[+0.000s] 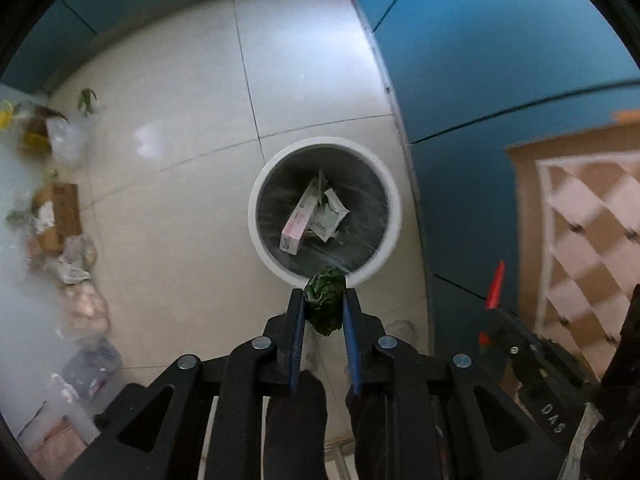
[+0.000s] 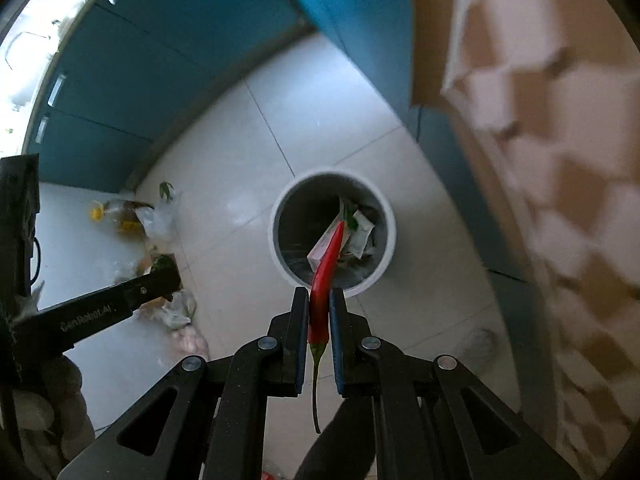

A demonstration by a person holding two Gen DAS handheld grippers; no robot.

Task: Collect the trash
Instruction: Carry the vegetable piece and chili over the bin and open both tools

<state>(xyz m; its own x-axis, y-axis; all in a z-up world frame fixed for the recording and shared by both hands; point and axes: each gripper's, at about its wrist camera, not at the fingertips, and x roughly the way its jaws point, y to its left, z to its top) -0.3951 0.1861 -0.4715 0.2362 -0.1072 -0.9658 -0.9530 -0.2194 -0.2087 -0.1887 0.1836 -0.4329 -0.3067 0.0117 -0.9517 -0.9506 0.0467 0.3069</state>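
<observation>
The left claw [image 1: 323, 300] grips a crumpled green leaf [image 1: 325, 299], and the right claw [image 2: 319, 300] pinches a red chili [image 2: 326, 270] by its stem end. Both point down over the white bin [image 1: 256, 216], ready to drop. Inside it lie a pink box [image 1: 298, 220] and wrappers. More litter [image 1: 60, 216] remains farther off on the floor.

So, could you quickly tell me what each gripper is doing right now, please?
Left gripper: closed on a crumpled green leaf.
Right gripper: closed on a red chili pepper.
</observation>
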